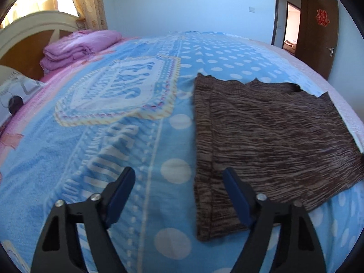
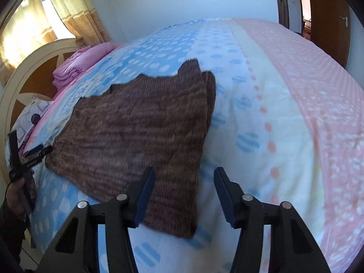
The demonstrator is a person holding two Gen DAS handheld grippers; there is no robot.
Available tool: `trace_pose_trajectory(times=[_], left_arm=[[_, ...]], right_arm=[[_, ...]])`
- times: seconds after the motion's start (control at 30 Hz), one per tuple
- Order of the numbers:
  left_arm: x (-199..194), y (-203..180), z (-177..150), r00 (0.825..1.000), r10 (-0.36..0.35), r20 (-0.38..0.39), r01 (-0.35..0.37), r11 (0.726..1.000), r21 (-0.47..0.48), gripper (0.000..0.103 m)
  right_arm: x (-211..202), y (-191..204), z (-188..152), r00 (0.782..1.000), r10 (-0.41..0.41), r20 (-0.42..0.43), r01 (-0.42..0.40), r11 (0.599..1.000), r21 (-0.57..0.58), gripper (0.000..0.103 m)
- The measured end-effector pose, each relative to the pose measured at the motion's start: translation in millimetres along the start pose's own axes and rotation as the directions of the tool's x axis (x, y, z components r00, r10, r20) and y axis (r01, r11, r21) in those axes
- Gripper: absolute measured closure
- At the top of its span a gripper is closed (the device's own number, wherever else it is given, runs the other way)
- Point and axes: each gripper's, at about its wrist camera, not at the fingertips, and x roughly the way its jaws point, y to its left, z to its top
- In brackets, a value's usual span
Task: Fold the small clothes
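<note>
On the left I see my left gripper (image 1: 177, 179) with its jaws standing wide and nothing between the pads. Below the gap lies the bed cover (image 1: 145, 136), blue with white dots. The right finger (image 1: 234, 195) of this gripper is over the near left edge of the brown knitted garment (image 1: 273, 136); I cannot tell if it touches the cloth. The garment lies flat on the bed, ahead and to the right of this gripper, with one narrow strip folded along its left side.

Far ahead and to the left of this gripper, near the headboard (image 1: 29, 29), a folded pink quilt (image 1: 77, 47) is stacked, and a patterned pillow (image 1: 16, 91) lies just before it.

From my right gripper (image 2: 183, 179) the jaws are at a middle width, not pressing anything. Its left finger (image 2: 145, 193) is over the near right corner of the garment (image 2: 136, 132), and its right finger (image 2: 224, 193) is over the bare cover beside the cloth. The garment spreads ahead and to the left of this gripper. At the far left edge of that view a hand (image 2: 18, 193) holds the other gripper's handle.

No container is in view.
</note>
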Motion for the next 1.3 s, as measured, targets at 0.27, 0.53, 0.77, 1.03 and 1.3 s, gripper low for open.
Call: trace_pose_trajectory(times=[0.27, 0.53, 0.77, 1.03, 1.3], left_arm=[[12.1, -1.1, -1.4, 0.994, -0.104, -0.038, 0.103, 0.994, -0.018, 0.063], [-10.6, -1.6, -7.3, 0.982, -0.187, 0.014, 0.187, 0.982, 0.005, 0.095], [-2.4, 2.0, -9.0, 0.988, -0.153, -0.010, 0.153, 0.988, -0.006, 0.088], [-13.6, 1.5, -4.5, 0.998, -0.022, 0.052, 0.022, 1.000, 0.006, 0.031], [11.8, -21.3, -1.4, 0.997, 0.068, -0.024, -0.065, 0.992, 0.107, 0.026]], right_arm=[[3.5, 2.7, -13.5, 1.000, 0.020, -0.006, -0.019, 1.000, 0.009, 0.087], [-20.8, 2.6, -22.7, 0.997, 0.069, 0.037, -0.069, 0.997, 0.017, 0.096], [-4.8, -4.3, -30.0, 0.997, 0.072, -0.008, -0.071, 0.996, 0.055, 0.096], [-27.1, 29.8, -19.6, 0.983, -0.169, 0.067, 0.175, 0.979, -0.104, 0.065], [9.6, 56.2, 22.3, 0.997, -0.019, 0.072, 0.027, 0.993, -0.118, 0.053]])
